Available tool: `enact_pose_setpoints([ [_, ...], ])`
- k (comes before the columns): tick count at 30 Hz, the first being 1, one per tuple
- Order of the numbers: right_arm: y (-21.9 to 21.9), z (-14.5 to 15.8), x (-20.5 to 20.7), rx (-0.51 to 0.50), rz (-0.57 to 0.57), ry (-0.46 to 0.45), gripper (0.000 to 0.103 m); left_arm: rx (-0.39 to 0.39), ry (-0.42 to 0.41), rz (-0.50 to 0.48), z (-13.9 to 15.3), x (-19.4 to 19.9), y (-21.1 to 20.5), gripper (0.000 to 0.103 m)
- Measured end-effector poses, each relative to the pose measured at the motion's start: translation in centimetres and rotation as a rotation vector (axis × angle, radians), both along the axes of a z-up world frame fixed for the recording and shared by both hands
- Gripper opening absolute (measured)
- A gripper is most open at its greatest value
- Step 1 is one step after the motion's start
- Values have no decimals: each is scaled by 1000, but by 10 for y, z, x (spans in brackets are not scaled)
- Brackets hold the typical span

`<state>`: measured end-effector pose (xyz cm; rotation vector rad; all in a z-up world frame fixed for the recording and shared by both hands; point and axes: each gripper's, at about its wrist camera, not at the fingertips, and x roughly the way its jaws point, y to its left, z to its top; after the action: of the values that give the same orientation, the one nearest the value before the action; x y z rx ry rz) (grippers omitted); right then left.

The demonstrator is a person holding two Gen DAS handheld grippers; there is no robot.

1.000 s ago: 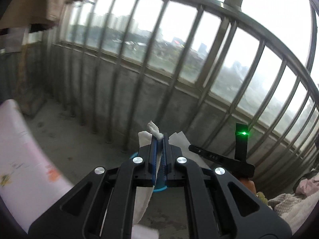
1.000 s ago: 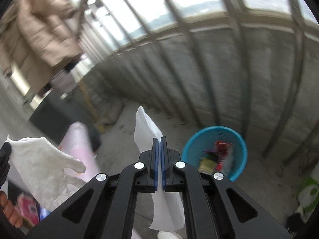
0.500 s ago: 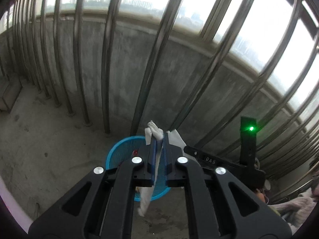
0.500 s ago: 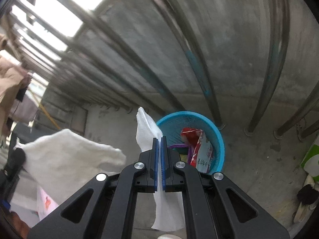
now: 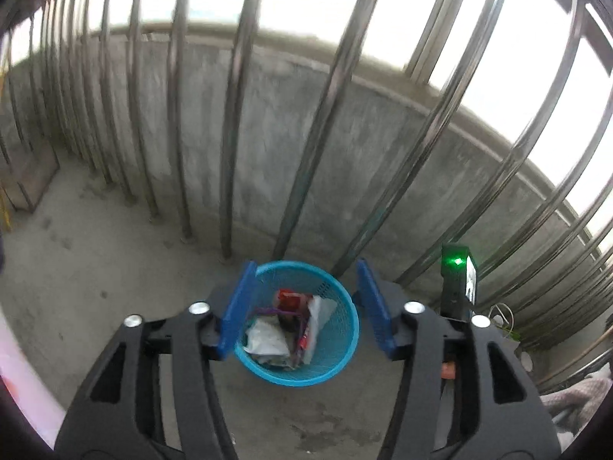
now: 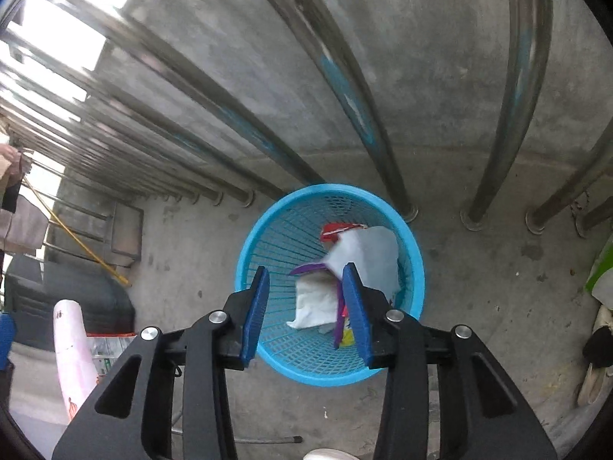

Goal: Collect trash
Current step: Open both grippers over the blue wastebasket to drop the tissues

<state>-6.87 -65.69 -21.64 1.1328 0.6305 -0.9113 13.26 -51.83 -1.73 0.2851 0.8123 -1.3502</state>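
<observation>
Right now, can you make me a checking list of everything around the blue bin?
Surface: bare grey concrete floor, stained.
Job's things: round blue plastic mesh basket standing on the floor; white crumpled tissues, a red wrapper and a purple wrapper inside it.
Clutter: pale pink printed sheet at the left; cloth at the right.
Grippers: left hand-held gripper and right hand-held gripper both above the basket, jaws opening, nothing between them.
Cables: nothing seen.
Surroundings: steel railing bars before a low concrete wall.
</observation>
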Motion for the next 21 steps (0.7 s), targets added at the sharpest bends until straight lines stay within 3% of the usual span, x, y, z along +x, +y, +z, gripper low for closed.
enact_pose_setpoints([
  [5, 27, 45, 18, -114, 72, 38, 55, -109, -52, 42, 42, -4, 56, 84],
  [12, 82, 122, 68, -310, 238, 99, 88, -168, -106, 200, 74, 2, 160, 89],
  [16, 122, 154, 91, -407, 342, 138, 94, -168, -98, 293, 76, 8, 222, 89],
  [21, 177, 174, 124, -446, 501, 127, 95, -146, -134, 447, 81, 12, 306, 89],
])
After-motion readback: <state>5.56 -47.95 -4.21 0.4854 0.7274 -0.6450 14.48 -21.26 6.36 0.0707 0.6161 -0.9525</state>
